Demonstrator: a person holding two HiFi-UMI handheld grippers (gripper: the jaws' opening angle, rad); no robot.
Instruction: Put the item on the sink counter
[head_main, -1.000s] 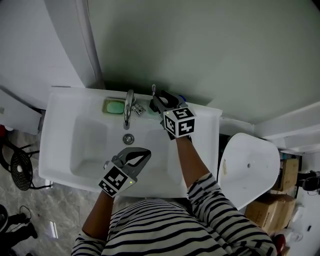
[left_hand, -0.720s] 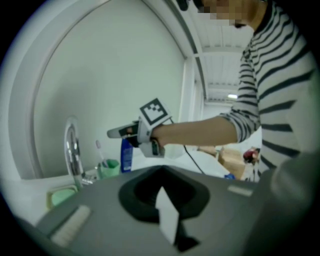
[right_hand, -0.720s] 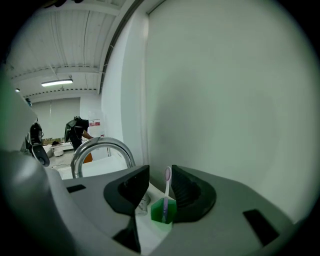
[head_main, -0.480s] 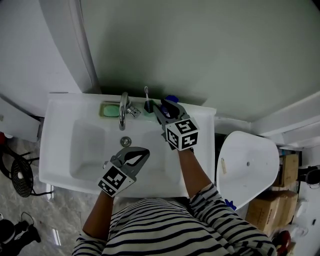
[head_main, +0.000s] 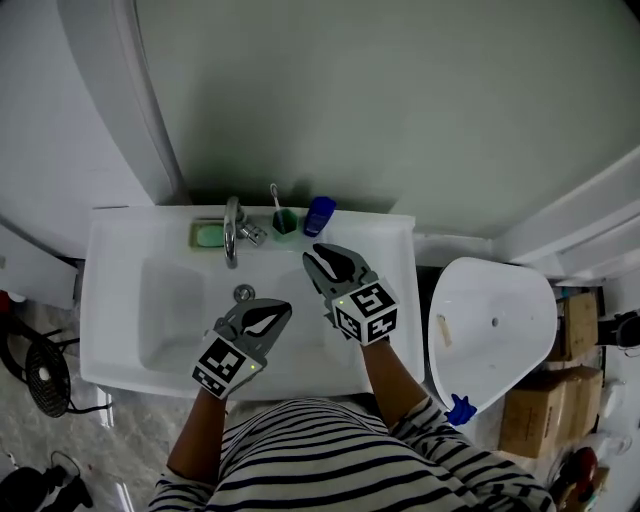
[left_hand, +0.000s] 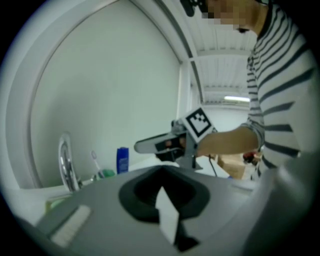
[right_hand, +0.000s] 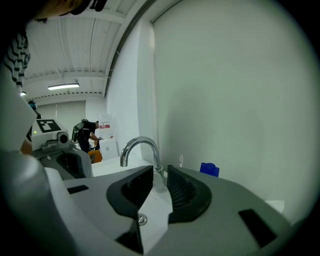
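Two claws hang over the white sink (head_main: 115, 290). Your right claw (head_main: 322, 258) has its jaws a little apart with nothing between them, and they have just been closing. Your left claw (head_main: 280, 308) is squeezed together and holds nothing. Ahead of your right claw, not touching it, the small blue bottle (head_main: 320, 215) stands on the sink counter by the wall.

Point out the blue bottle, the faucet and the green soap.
blue bottle (head_main: 320, 215), head view, on its top.
faucet (head_main: 231, 235), head view, on the spout's arch.
green soap (head_main: 208, 235), head view, on its middle.
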